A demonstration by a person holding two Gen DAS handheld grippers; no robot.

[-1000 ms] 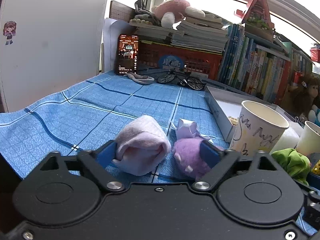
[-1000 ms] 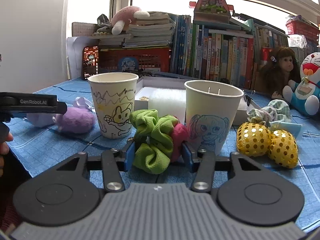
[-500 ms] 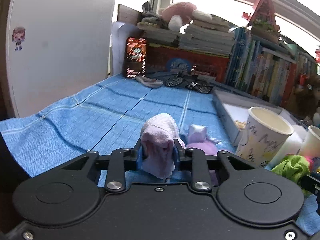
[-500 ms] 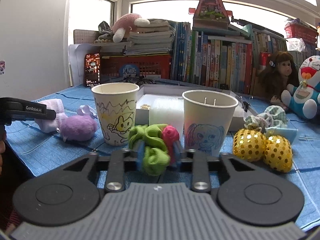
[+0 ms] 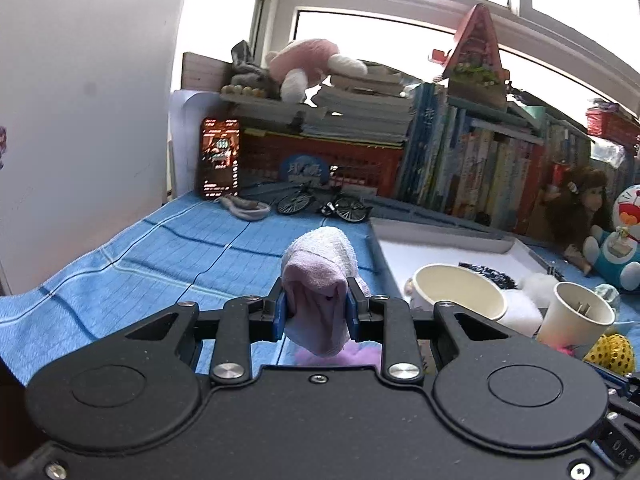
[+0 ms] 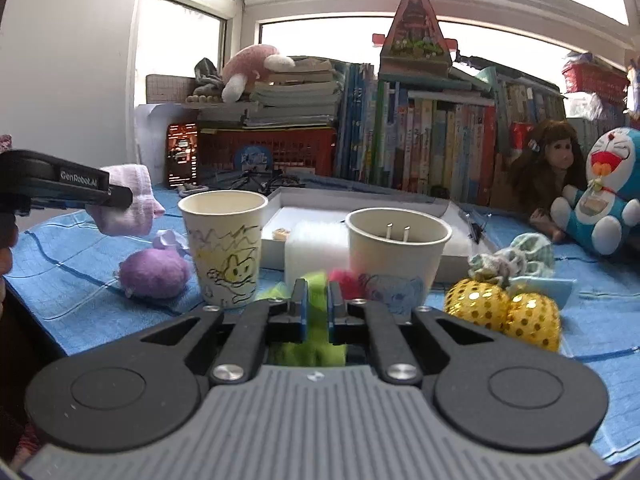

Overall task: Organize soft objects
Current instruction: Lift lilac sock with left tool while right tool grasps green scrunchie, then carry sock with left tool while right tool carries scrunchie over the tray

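Hanging lengthwise from my left gripper (image 5: 316, 312), the pale pink sock (image 5: 318, 280) is drooping with its folded end pointing down, lifted above the purple pompom (image 6: 154, 272) on the blue cloth (image 5: 160, 264). I am tilting both grippers slightly downward. My right gripper (image 6: 318, 308) is pinching the green scrunchie (image 6: 316, 320) low between two paper cups (image 6: 224, 248).

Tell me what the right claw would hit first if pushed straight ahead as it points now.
Probably the right-hand paper cup or the white foam block; depth is unclear. The right claw is shut on the green scrunchie.
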